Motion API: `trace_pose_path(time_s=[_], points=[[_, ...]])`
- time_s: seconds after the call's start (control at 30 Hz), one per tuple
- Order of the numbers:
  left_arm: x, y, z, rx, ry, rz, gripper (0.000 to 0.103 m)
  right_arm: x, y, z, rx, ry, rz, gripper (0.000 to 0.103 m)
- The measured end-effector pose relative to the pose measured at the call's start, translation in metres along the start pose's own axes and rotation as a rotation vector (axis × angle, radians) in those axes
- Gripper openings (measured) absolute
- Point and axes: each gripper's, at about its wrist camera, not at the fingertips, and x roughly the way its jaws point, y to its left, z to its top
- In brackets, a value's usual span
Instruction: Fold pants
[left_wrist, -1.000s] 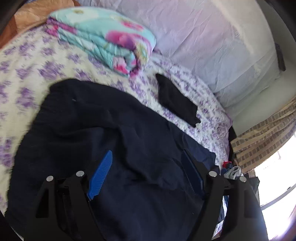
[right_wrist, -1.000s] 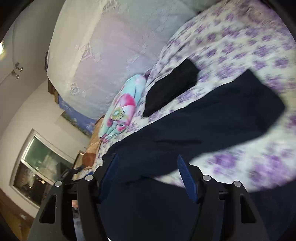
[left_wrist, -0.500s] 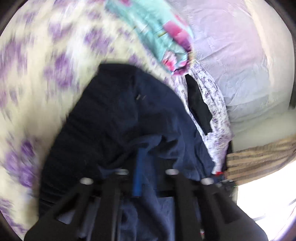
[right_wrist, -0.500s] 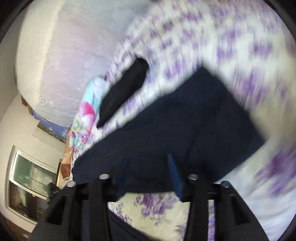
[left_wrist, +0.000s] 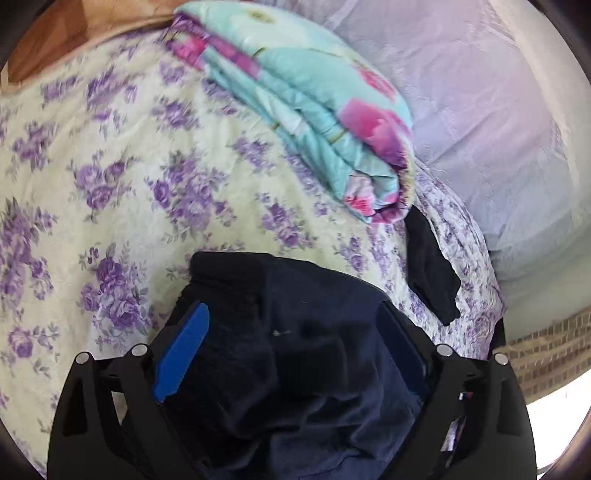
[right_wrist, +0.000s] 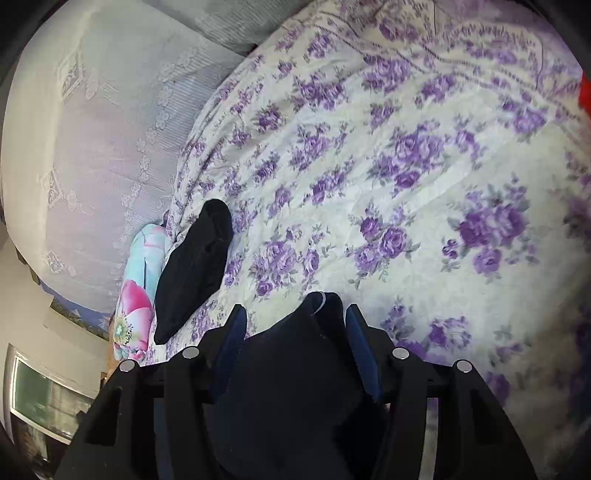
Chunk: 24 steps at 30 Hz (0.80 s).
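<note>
Since a second ago the spread-out pants (left_wrist: 295, 332) have been gathered into a thick bundle near the bedspread's (left_wrist: 155, 184) near edge, and both grippers have swung over it. Nearest the lens, the left gripper (left_wrist: 295, 343) has its jaws opening wide, with the dark folded cloth lying between the blue pads (left_wrist: 181, 354) but apparently no longer pinched. The right gripper (right_wrist: 295, 332) stands at a middling gap, also opening, with a peak of the pants (right_wrist: 306, 332) rising between its fingers; the dark cloth hides the contact, so I cannot be sure whether the pads have let go.

Judging from this, a fold has just been laid and is being released. To do that well, both grippers should lift straight clear so no cloth drags with them, then the bundle wants smoothing, since its top looks lumpy.

Farther out, a small black garment (left_wrist: 432, 269) lies toward the bedspread's far edge, just beside a folded floral quilt (left_wrist: 314, 110). Behind these sits a pale lilac pillow (left_wrist: 480, 110).
</note>
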Motion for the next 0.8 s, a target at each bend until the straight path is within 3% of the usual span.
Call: trace_pose_path(time_s=[0.07,0.13,0.27,0.47,0.57,0.6,0.67,0.8], points=[[0.006,0.006,0.005,0.002,0.005,0.023,0.089,0.009,-0.003,0.0,-0.005,0.017,-0.001,0.052],[0.01,0.005,0.009,0.031,0.006,0.061,0.089,0.015,-0.001,-0.001,-0.029,0.039,0.011,0.038],[0.014,0.004,0.015,0.068,0.032,0.091,0.089,0.011,0.005,-0.005,-0.068,0.054,0.037,0.019],[0.015,0.022,0.03,0.035,0.043,0.111,0.089,0.0,0.013,-0.007,-0.097,0.058,0.048,0.016],[0.022,0.032,0.033,0.022,0.085,0.07,0.088,-0.002,0.015,-0.008,-0.102,0.068,0.037,0.016],[0.028,0.033,0.032,0.028,0.112,0.057,0.086,-0.001,0.015,-0.008,-0.097,0.073,0.031,0.016],[0.034,0.03,0.03,0.058,0.124,0.058,0.062,0.002,0.011,-0.009,-0.074,0.08,0.029,0.016],[0.036,0.029,0.03,0.077,0.105,0.041,0.048,0.003,0.006,-0.01,-0.033,0.074,0.045,0.016]])
